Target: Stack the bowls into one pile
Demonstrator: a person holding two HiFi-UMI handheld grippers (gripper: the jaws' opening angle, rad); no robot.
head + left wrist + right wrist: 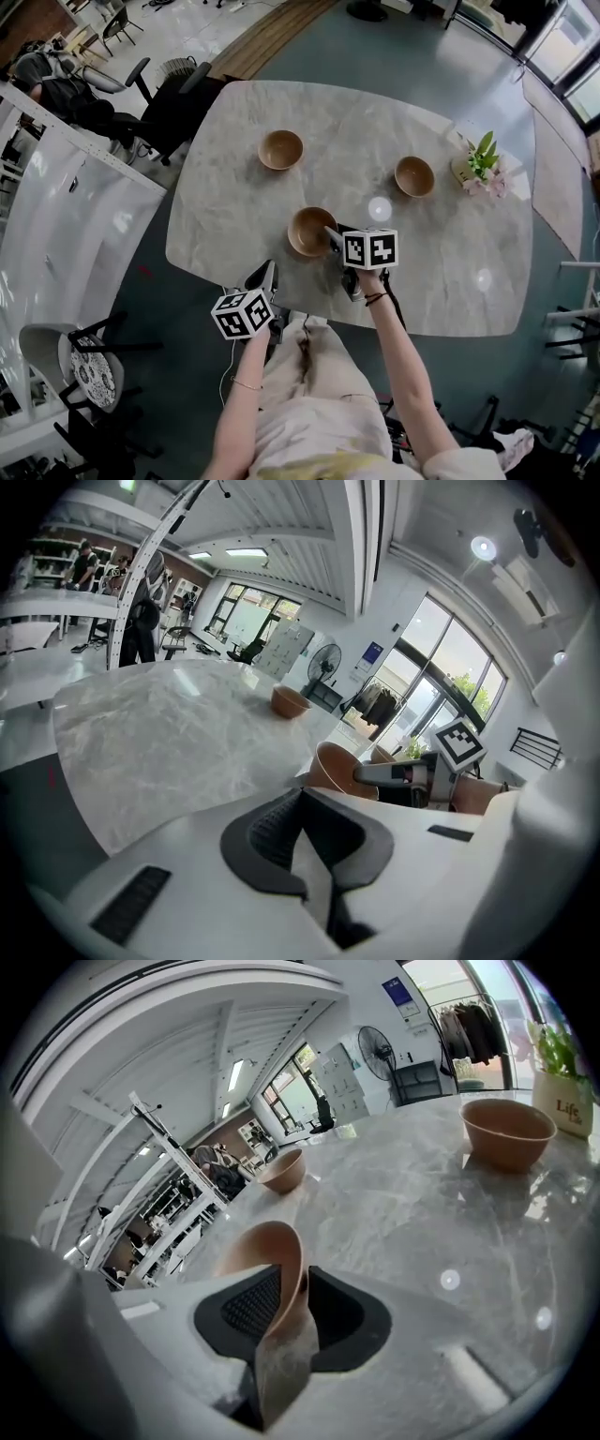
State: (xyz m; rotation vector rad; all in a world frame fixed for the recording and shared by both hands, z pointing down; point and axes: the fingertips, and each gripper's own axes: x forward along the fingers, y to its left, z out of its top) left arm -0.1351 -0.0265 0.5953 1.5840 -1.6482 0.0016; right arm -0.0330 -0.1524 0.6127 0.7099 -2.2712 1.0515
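Pale marble fills the middle of a grey-floored room: a rounded table (234, 206) that carries three brown bowls and a plant. Off its left edge stands a black office chair (164, 98), well apart from our work.

Our left gripper (265, 274) hangs at the near edge, its jaws a narrow slit apart with nothing in them, touching no bowl. Beyond it, toward the far-left corner, the far bowl (280, 149) sits upright, mouth up.

Close to the near edge is the near bowl (310, 231), and the move turns on it. Our right gripper (292, 1283) reaches it from the right, angled down. The rim on that side stands between its jaws, one pad on either side of the thin wall. The pads are drawn in narrow, yet a dark sliver shows beside the wall, so we judge the bowl straddled but not clamped.

Further right, near the right edge, sits the right bowl (414, 175), with the plant (480, 161) just beyond it.

Being round, the bowls have no long axis to line up. From the near bowl, the far bowl looks the closer of the two, lying away from us and slightly left. Bare marble lies between them, and the left gripper is clear of that path.
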